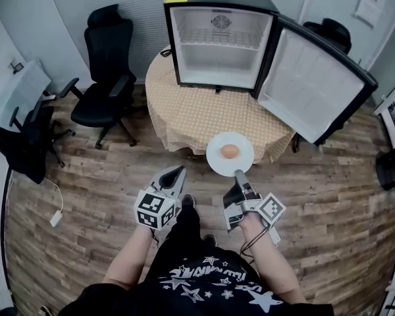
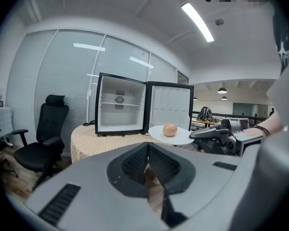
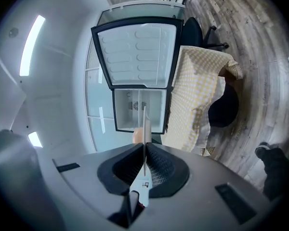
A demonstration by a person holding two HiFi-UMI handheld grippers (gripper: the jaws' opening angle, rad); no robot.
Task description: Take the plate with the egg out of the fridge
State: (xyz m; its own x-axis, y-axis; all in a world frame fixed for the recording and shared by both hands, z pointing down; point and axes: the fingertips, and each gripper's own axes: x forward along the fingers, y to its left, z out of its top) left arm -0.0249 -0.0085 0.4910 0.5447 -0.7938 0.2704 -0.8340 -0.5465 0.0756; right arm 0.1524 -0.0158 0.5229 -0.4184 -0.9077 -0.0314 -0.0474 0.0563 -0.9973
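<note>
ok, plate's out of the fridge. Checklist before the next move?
1. Grip: right gripper shut on the rim of the plate: ok.
2. Egg sits near the plate's middle, away from the rim: ok.
3. Plate level: looks flat in the left gripper view: ok.
4. Plate clear of the fridge and its door: ok.
5. Left gripper shut with nothing between its jaws, free to help: ok.
6. Height of the plate above the table: cannot tell.
</note>
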